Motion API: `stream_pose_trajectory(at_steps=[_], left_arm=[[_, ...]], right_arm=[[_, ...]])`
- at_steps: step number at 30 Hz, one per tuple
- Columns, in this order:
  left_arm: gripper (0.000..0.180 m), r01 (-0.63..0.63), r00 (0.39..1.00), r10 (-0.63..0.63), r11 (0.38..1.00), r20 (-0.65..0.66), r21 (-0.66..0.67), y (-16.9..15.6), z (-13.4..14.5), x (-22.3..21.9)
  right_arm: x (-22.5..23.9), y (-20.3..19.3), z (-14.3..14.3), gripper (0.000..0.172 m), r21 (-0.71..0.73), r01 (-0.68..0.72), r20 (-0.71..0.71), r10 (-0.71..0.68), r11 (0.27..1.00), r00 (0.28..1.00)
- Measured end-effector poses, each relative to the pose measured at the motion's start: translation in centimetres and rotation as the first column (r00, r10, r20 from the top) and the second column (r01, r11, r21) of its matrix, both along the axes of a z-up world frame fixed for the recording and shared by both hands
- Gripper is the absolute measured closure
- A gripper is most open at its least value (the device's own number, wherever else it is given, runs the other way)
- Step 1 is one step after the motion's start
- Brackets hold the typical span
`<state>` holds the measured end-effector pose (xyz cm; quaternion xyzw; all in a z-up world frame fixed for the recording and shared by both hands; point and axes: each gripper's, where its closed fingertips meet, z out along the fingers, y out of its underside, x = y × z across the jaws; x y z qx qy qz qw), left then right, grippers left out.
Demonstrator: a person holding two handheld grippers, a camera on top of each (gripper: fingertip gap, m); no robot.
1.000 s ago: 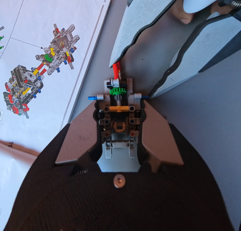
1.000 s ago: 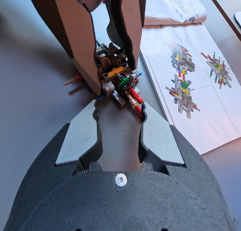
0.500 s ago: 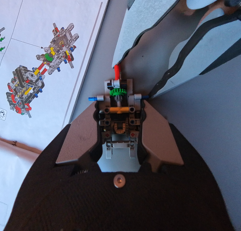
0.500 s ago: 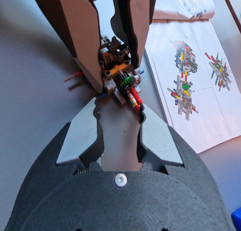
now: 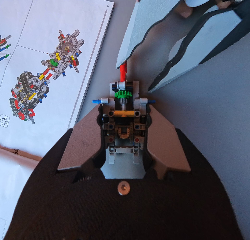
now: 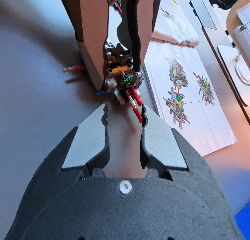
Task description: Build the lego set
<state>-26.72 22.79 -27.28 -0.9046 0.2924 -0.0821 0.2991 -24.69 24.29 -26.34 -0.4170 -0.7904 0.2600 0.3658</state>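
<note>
Grey table (image 6: 33, 57), open booklet (image 6: 189, 111) beside, left gripper (image 5: 123, 108) clamping brick assembly (image 5: 123, 125), right gripper (image 6: 123, 111) open, red axle (image 6: 137, 112) touching one finger.

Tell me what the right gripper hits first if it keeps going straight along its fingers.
Most likely the red axles sticking out of the brick assembly held by the left gripper. One already lies against the right gripper's right-hand finger, inside its open jaws; the assembly body comes next.
</note>
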Motion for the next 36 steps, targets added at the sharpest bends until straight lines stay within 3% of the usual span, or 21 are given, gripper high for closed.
stream_pose_trajectory(at_steps=[9, 17, 20, 22, 23, 28, 29, 31, 34, 36], left_arm=[[0.119, 0.096, 0.995, -0.096, 0.995, -0.004, 0.030, -0.2, 0.1, 0.5], [0.119, 0.186, 0.982, -0.187, 0.982, 0.009, 0.035, -0.8, 0.1, 1.2], [0.119, 0.239, 0.971, -0.238, 0.970, -0.009, 0.040, -1.3, 0.1, 1.6], [0.119, 0.264, 0.965, -0.264, 0.964, -0.008, 0.041, -1.5, 0.2, 1.8], [0.119, 0.262, 0.965, -0.262, 0.964, -0.004, 0.036, -1.6, 0.1, 1.8], [0.119, 0.264, 0.964, -0.265, 0.964, 0.011, 0.034, -1.7, 0.1, 1.6], [0.119, 0.270, 0.963, -0.270, 0.962, 0.012, 0.034, -1.7, 0.1, 1.6], [0.119, 0.271, 0.962, -0.272, 0.962, 0.007, 0.032, -1.8, 0.1, 1.7], [0.120, 0.270, 0.963, -0.270, 0.962, 0.011, 0.031, -1.7, 0.1, 1.7], [0.120, 0.270, 0.963, -0.270, 0.962, 0.010, 0.030, -1.7, 0.1, 1.7]], right_arm=[[1.0, 0.1, 2.1, 0.078, -0.164, -0.103, -0.069, 0.093, 0.981, 0.993], [-0.6, -2.6, 0.1, 0.062, -0.275, -0.232, 0.105, 0.269, 0.933, 0.957], [-1.0, -2.6, -0.4, 0.070, -0.280, -0.268, 0.142, 0.316, 0.922, 0.938], [-0.9, -2.6, -0.6, 0.099, -0.279, -0.313, 0.153, 0.364, 0.908, 0.919], [-1.0, -2.5, -0.7, 0.105, -0.264, -0.323, 0.152, 0.370, 0.909, 0.916], [-1.4, -2.6, -0.8, 0.104, -0.229, -0.321, 0.149, 0.359, 0.919, 0.921], [-1.7, -2.3, -0.7, 0.092, -0.211, -0.306, 0.135, 0.338, 0.928, 0.931], [-1.9, -2.1, -0.7, 0.088, -0.192, -0.290, 0.140, 0.318, 0.938, 0.938], [-1.7, -2.9, -0.6, 0.103, -0.180, -0.319, 0.137, 0.345, 0.930, 0.929], [-1.7, -2.9, -0.6, 0.103, -0.179, -0.319, 0.145, 0.346, 0.931, 0.927]])
